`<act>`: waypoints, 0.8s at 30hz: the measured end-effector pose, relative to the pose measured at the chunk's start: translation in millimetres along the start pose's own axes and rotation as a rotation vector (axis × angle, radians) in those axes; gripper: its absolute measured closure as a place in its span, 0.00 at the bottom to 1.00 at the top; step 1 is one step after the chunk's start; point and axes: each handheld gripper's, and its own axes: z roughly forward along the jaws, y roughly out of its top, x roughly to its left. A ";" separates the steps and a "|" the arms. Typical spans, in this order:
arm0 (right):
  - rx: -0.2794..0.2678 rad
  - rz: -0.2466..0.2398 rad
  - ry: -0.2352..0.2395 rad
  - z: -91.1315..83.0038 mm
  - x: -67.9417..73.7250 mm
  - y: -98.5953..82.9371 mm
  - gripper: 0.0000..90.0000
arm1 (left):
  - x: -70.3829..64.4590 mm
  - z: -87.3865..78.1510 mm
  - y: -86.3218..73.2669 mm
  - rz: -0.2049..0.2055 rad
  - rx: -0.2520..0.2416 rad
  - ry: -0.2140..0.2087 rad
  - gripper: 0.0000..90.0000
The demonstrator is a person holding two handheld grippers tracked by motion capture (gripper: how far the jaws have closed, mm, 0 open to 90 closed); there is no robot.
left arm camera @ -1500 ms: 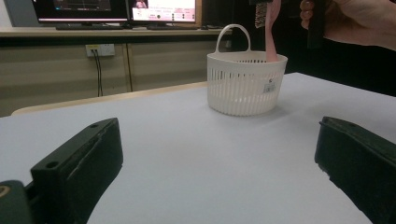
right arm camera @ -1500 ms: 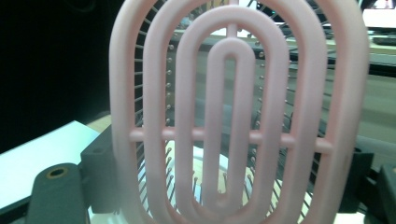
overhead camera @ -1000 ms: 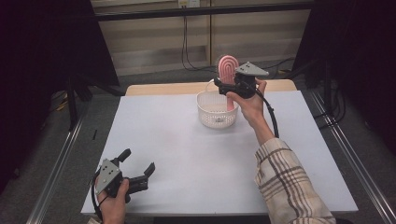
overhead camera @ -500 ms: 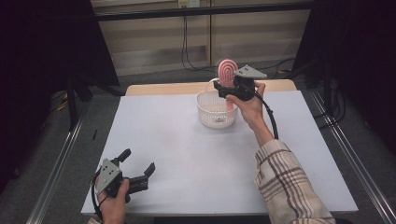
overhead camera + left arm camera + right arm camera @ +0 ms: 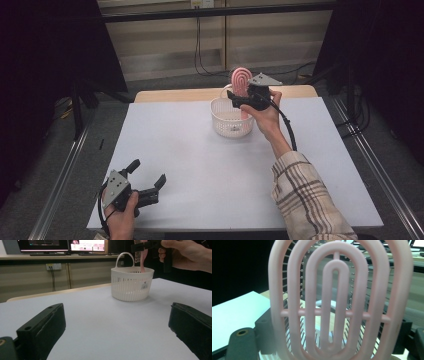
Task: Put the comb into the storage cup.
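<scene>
Since a second ago almost nothing has shifted: the pink hairbrush (image 5: 241,82) has sunk only a touch over the basket, and the left hand has stayed where it was at the near corner.

Nearest the person, the left claw (image 5: 148,183) rests low on the white tabletop (image 5: 180,150), its jaws spread wide with nothing between them. In the left gripper view they stand far apart at the bottom corners with bare surface between. It looks parked there to keep out of the way, since the work needs one hand only.

Farther off, toward the far edge of the tabletop, stands the white slatted basket (image 5: 230,117), upright, its handle raised. It sits well apart from the left claw, within easy reach of the right arm.

Above it, the right claw (image 5: 239,97) pinches the hairbrush, jaws pressed against its lower part, just beneath the oval head. The brush is held upright, head up, so that the handle points down into the basket's mouth; in the left gripper view its pink stem (image 5: 142,261) already dips inside the rim. In the right gripper view the brush head (image 5: 337,300) sits right before the lens, bristles pointing away. Holding it vertical probably lets it slip in cleanly rather than catch on the rim or the handle.
</scene>
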 end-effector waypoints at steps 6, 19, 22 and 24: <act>0.007 0.004 -0.010 -0.4 0.8 -3.9 0.21 | -0.6 0.7 0.3 0.008 0.004 -0.003 0.01; 0.032 0.003 -0.005 2.5 1.2 -13.7 0.21 | -0.3 0.3 0.3 0.005 0.001 -0.003 0.01; 0.038 0.008 -0.006 2.6 1.4 -15.0 0.21 | -0.2 0.3 0.2 0.008 0.004 -0.003 0.01; 0.040 0.004 -0.002 2.8 1.8 -15.6 0.21 | -0.3 0.4 0.2 0.008 0.003 -0.004 0.01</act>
